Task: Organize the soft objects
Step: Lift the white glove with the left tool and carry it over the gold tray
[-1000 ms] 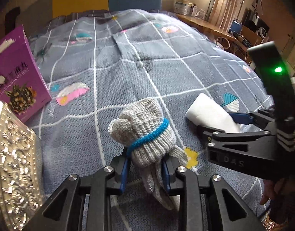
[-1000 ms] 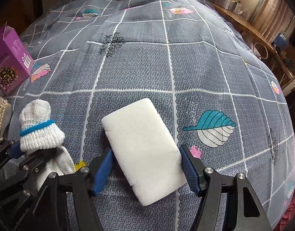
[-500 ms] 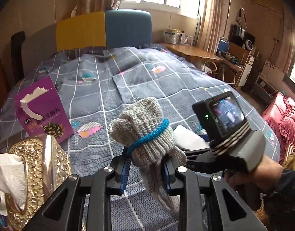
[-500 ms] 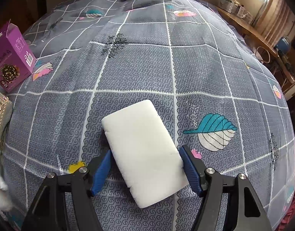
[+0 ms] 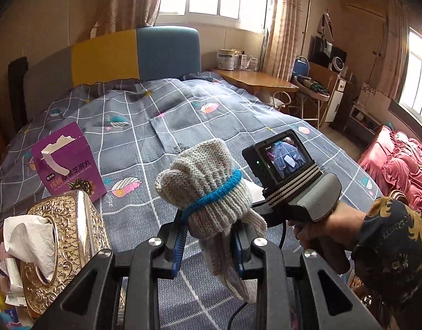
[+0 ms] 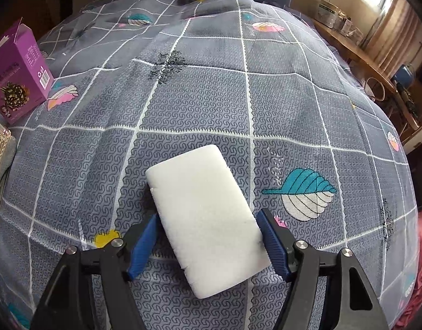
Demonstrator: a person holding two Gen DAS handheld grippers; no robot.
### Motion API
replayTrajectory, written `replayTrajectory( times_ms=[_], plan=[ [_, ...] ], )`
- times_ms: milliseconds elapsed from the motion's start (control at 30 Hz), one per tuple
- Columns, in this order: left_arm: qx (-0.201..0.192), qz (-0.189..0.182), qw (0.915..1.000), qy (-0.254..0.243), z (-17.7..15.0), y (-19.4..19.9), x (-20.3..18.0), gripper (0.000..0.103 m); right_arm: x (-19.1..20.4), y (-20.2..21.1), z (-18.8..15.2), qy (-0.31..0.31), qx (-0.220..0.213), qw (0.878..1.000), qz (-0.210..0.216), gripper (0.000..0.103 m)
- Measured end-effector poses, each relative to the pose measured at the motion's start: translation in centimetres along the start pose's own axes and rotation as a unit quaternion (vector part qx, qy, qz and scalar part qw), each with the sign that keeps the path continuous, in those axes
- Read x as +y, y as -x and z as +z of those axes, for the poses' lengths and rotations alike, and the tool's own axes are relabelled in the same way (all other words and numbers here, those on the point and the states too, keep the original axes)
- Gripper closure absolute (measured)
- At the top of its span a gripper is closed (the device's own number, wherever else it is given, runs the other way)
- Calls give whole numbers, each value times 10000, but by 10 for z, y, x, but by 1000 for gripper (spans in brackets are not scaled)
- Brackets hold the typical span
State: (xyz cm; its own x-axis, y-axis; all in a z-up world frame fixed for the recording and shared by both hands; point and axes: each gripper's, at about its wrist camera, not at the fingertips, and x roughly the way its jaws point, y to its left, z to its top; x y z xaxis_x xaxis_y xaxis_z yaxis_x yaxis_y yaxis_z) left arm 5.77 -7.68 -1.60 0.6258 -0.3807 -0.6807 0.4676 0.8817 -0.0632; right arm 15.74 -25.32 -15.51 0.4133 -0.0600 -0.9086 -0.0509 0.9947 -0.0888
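My left gripper point(image 5: 209, 243) is shut on a rolled grey knit glove point(image 5: 208, 189) with a blue band and holds it up above the grey checked bedspread point(image 5: 145, 137). My right gripper point(image 6: 211, 242) is shut on a white sponge block point(image 6: 205, 209), its blue pads pressing both long sides, just over the bedspread point(image 6: 200, 96). In the left wrist view the right gripper's body point(image 5: 293, 181) sits to the right, behind the glove.
A purple carton point(image 5: 68, 162) stands on the bed at the left, also in the right wrist view point(image 6: 17, 77). A gold tissue box point(image 5: 59, 247) is at the near left. A wooden side table point(image 5: 254, 79) and pink bedding point(image 5: 397, 162) lie to the right.
My left gripper has lifted the glove up off the bed and tilted to face the room. The glove has left the right wrist view. The right gripper holds the sponge nearly still.
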Motion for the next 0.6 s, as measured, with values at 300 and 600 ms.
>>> replayTrajectory(
  times_ms=[300, 600],
  plan=[
    [-324, 287, 9982, 426, 44, 23, 61, 75, -3, 1, 1, 42, -30, 10000, -5, 32],
    [-525, 962, 9890, 994, 40, 52, 136, 75, 6, 5, 0, 154, -91, 9998, -65, 32]
  ],
)
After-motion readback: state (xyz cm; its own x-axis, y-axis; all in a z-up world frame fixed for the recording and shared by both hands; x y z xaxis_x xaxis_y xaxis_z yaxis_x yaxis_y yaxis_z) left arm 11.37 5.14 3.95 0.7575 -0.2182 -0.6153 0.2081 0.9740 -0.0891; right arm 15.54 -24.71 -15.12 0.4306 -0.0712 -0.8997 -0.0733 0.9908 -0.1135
